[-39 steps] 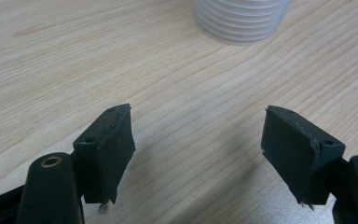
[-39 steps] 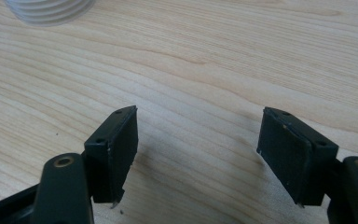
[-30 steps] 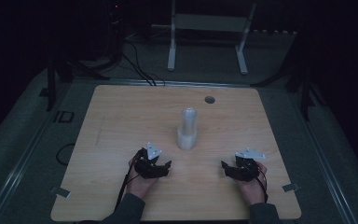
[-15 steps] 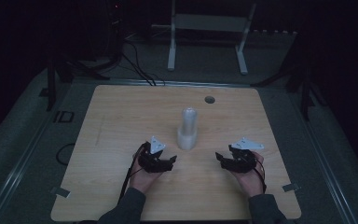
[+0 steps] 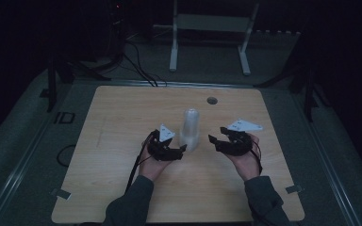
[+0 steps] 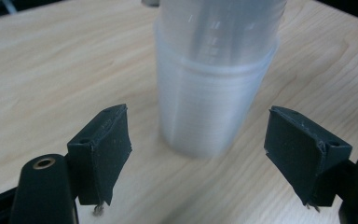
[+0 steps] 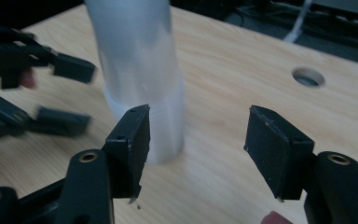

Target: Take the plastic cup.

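1. Stack of clear plastic cups (image 5: 190, 128) stands upright mid-table (image 5: 122, 113), between both hands.
2. Left gripper (image 5: 178, 151): jaws apart, just been opening; cups ahead of them, untouched.
3. Right gripper (image 5: 215, 141): jaws apart, just been closing, nothing between; cups just beside, off its left jaw.
4. Round hole (image 5: 212, 100) in the tabletop beyond the cups.

A light wooden table (image 5: 122, 113) with a round hole (image 5: 212, 100) is seen; a translucent stack of cups (image 5: 190, 128) is placed upright on it.

Wooden table (image 5: 122, 117), round hole (image 5: 212, 100), white metal stand (image 5: 212, 23) behind, black cables (image 5: 136, 61)
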Action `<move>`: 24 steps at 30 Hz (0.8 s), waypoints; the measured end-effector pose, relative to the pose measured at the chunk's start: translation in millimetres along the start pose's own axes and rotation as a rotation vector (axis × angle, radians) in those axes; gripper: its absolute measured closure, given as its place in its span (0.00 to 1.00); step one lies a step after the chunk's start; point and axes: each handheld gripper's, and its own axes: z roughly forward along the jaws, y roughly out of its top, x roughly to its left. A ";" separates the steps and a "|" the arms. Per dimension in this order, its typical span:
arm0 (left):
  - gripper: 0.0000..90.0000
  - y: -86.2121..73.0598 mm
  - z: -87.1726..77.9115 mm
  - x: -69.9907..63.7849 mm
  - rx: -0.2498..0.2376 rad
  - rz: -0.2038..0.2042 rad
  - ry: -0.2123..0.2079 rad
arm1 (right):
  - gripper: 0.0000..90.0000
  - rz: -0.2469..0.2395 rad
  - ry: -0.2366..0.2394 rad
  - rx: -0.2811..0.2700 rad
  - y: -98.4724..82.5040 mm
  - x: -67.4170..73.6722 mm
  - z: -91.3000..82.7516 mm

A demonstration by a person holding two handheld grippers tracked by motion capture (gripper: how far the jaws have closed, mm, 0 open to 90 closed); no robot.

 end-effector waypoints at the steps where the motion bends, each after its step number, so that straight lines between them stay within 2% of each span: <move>1: 0.24 1.6 2.3 -0.4 -0.010 0.006 0.002 | 0.44 -0.004 0.010 -0.006 4.0 1.3 1.4; 6: 0.24 5.5 10.6 -2.4 -0.051 0.014 -0.017 | 0.42 -0.033 0.046 -0.028 22.4 10.8 8.6; 11: 0.23 8.5 17.1 -4.9 -0.069 0.016 0.001 | 0.37 -0.044 0.072 -0.039 35.9 18.8 19.8; 13: 0.23 9.9 19.1 -4.8 -0.076 0.004 -0.007 | 0.36 -0.043 0.078 -0.046 39.7 20.7 23.2; 24: 0.23 10.1 25.8 -7.1 -0.093 0.017 0.004 | 0.34 -0.040 0.105 -0.073 53.9 27.0 39.2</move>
